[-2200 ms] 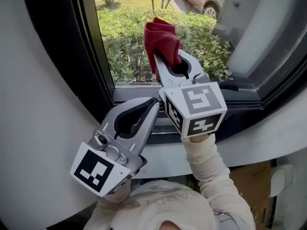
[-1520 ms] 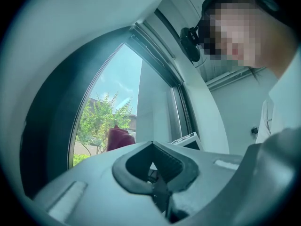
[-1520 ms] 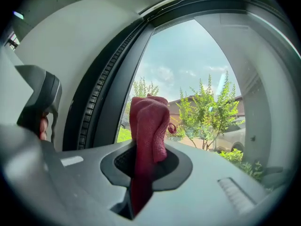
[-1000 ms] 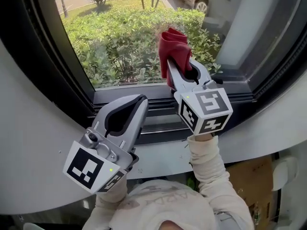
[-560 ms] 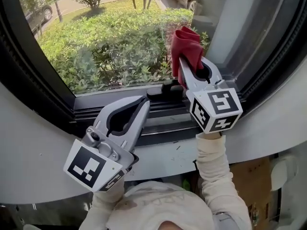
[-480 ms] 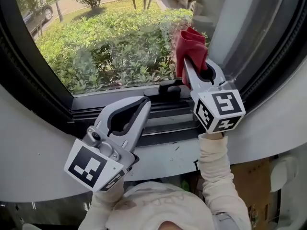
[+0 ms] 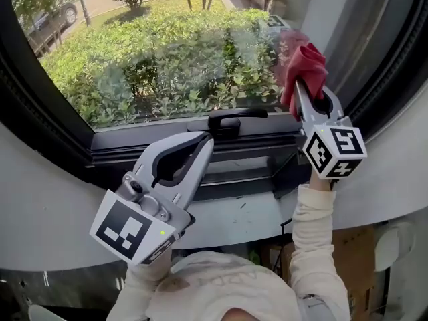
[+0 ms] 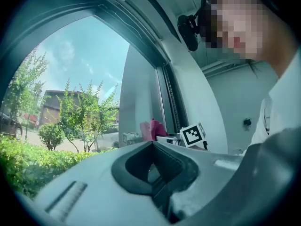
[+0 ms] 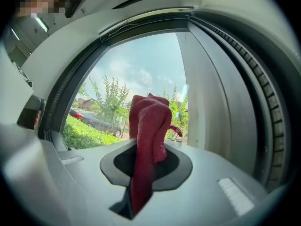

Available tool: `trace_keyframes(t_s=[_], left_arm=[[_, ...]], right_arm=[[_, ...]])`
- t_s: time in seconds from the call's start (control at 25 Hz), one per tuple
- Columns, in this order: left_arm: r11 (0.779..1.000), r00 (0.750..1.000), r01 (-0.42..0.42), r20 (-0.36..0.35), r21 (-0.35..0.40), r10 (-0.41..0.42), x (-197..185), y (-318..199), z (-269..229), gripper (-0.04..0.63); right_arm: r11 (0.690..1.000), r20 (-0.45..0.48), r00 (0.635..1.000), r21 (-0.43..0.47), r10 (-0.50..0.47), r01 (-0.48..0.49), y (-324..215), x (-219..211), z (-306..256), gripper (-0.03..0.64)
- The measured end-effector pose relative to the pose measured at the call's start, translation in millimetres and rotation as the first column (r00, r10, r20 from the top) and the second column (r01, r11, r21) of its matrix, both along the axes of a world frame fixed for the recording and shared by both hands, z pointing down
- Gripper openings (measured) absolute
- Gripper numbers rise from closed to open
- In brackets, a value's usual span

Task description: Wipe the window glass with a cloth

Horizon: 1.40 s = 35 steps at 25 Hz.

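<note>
Head view: right gripper (image 7: 299, 89) pinches cloth (image 7: 306, 64) up against glass (image 7: 167, 52) to wipe; left gripper (image 7: 203, 141) waits low, jaws closed, empty.

The head view looks steeply down onto the window glass (image 7: 167, 52). Both gripper views face outward through it along their jaws; all share the red cloth (image 7: 305, 67).

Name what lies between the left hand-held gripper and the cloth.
Head view: the black window handle sits between the left hand-held gripper and the red cloth.
</note>
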<state>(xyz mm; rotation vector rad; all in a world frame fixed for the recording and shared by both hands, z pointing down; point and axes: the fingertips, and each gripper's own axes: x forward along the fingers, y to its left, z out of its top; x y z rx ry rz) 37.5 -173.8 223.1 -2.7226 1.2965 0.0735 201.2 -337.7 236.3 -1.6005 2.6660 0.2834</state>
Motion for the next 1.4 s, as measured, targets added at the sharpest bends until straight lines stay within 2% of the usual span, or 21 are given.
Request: trace_keyframes(t_s=[0.36,0.76,0.88,1.08,1.4], left_arm=[[1.0,1.0,-0.005,-0.003,0.0,0.005,-1,4,0,0.001],[1.0,1.0,0.0,-0.018,0.0,0.0,-26,16,2,0.003],[1.0,1.0,0.008,-0.025,0.0,-0.008,-37,20,3,0.003],[1.0,0.999,0.017,-0.041,-0.002,-0.017,-57,27,6,0.001],[0.999,0.996,0.047,-0.074,0.0,-0.046,-102,42,8,0.003]], right_arm=[[0.994,-0.013,0.994,-0.021,0.105,-0.105,-12,48,5,0.077],[0.984,0.032,0.984,-0.02,0.177,-0.177,-10,44,15,0.071],[0.983,0.02,0.983,-0.03,0.183,-0.182,-6,29,21,0.067],[0.991,0.047,0.991,-0.043,0.128,-0.126,4,-16,11,0.066],[1.0,0.017,1.0,-0.001,0.013,-0.013,33,-132,-17,0.067]])
